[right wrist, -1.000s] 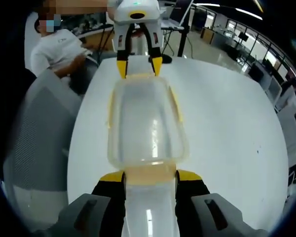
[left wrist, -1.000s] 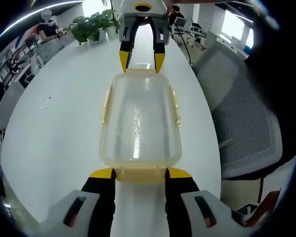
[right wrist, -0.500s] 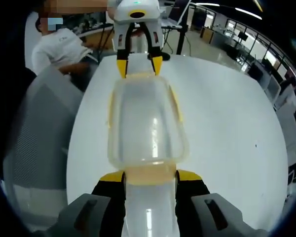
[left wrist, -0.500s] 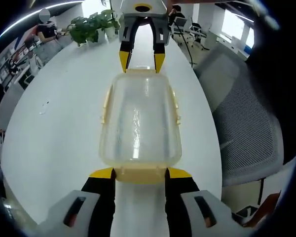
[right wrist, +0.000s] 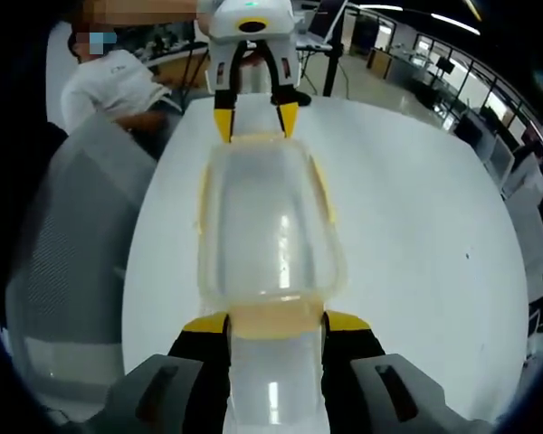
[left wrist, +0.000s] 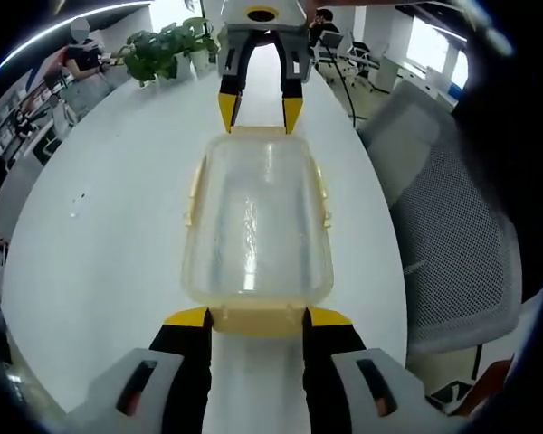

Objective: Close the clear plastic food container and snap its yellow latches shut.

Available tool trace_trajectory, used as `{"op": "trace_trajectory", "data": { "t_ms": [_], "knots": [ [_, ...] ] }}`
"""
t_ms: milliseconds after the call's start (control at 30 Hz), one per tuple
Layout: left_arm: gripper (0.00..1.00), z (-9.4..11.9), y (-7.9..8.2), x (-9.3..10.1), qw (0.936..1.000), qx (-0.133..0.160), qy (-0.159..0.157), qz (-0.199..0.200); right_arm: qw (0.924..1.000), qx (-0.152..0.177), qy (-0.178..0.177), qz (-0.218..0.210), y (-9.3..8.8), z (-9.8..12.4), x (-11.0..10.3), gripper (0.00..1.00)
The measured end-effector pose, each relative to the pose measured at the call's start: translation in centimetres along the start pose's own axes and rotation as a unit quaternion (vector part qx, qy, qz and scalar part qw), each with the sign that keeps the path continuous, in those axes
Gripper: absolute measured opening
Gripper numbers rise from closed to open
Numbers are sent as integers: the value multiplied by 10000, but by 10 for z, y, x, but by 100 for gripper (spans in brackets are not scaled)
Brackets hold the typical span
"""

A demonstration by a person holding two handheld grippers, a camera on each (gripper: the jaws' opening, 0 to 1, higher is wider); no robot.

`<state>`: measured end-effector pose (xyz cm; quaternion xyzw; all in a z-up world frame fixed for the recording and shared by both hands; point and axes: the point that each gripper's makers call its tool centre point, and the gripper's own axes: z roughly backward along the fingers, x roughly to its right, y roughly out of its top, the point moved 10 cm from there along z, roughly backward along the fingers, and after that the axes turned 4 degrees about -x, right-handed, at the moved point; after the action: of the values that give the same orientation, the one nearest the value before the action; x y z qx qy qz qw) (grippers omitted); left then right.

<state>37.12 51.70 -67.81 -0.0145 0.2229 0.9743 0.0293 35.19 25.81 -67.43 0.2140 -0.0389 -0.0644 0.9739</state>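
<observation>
On white table (left wrist: 109, 226): lidded container (left wrist: 258, 231); office chair (left wrist: 452, 235) beside, plant (left wrist: 167, 45) beyond.

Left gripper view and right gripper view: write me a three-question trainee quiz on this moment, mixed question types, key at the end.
1. True or false: the lid is already on the clear container.
2. Where does each gripper sit relative to the container? A) both at one long side B) one at each short end C) both hovering high above it
3. What surface is the container on?

Key:
1. True.
2. B: the left gripper and right gripper each have their fingers flanking a yellow end latch.
3. The white table.
</observation>
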Motion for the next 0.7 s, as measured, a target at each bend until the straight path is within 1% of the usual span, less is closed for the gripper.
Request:
{"op": "trace_trajectory", "data": {
  "t_ms": [300, 567, 700],
  "knots": [
    [38, -7, 14, -2, 10000, -53, -9, -26, 10000, -7, 9, -28, -13, 5, 2, 38],
    [38, -16, 34, 1, 10000, -10, -25, -26, 10000, -38, -4, -69, -33, 15, 1, 38],
    [38, -21, 42, 1, 10000, -35, -54, -59, 9999, -56, -6, -83, -41, 18, -1, 38]
  ]
}}
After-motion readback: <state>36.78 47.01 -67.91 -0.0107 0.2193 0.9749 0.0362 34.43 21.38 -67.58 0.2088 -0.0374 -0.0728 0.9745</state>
